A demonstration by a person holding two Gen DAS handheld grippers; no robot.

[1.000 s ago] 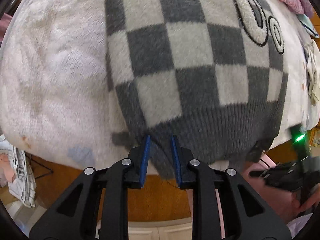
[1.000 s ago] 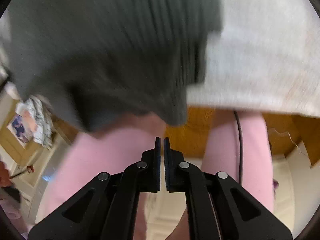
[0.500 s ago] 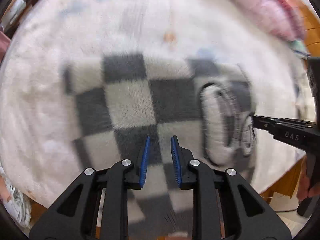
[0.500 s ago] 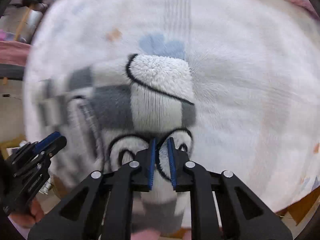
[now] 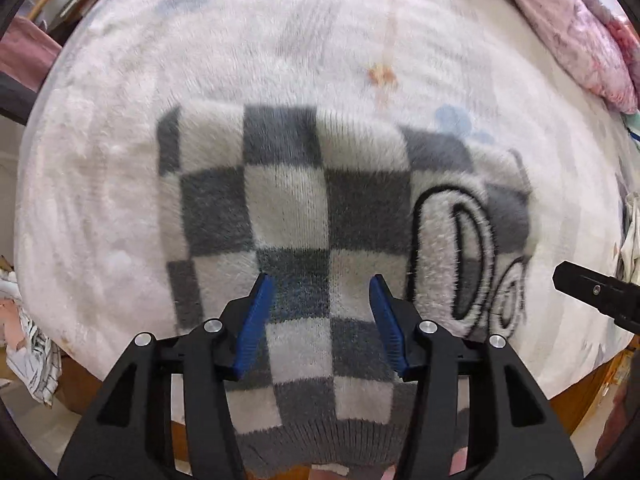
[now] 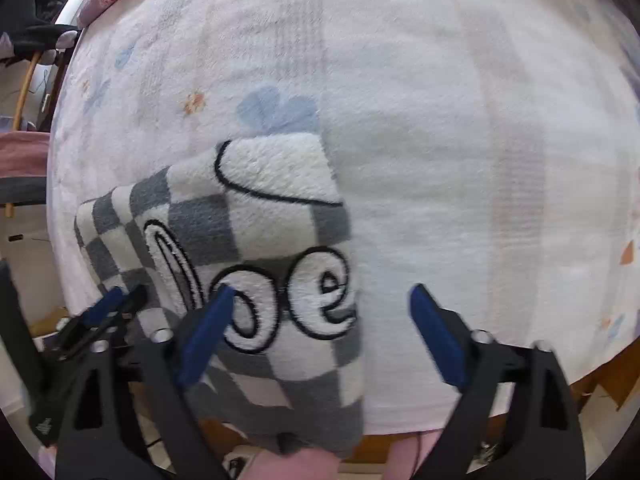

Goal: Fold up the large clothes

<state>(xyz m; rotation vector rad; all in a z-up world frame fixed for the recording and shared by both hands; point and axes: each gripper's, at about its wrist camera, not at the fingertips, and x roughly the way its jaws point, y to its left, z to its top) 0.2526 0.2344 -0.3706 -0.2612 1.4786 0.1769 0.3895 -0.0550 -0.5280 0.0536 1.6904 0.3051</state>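
One fuzzy grey-and-white checkered knit sweater (image 5: 288, 208), folded on white fleece blanket (image 5: 120, 160): soft, limp, bulky, non-slip. Grasp ribbed hem corners. Left gripper (image 5: 322, 320), right gripper (image 6: 320, 332) opening, pinching nothing.

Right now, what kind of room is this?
Probably a bedroom. The checkered sweater lies on a fluffy white blanket spread over what looks like a bed, with pink bedding bunched at its far edge.

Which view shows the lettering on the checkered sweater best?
The right wrist view: the white, black-outlined lettering faces the camera there. The left wrist view shows the same lettering sideways at the checkered sweater's right edge, blurred.
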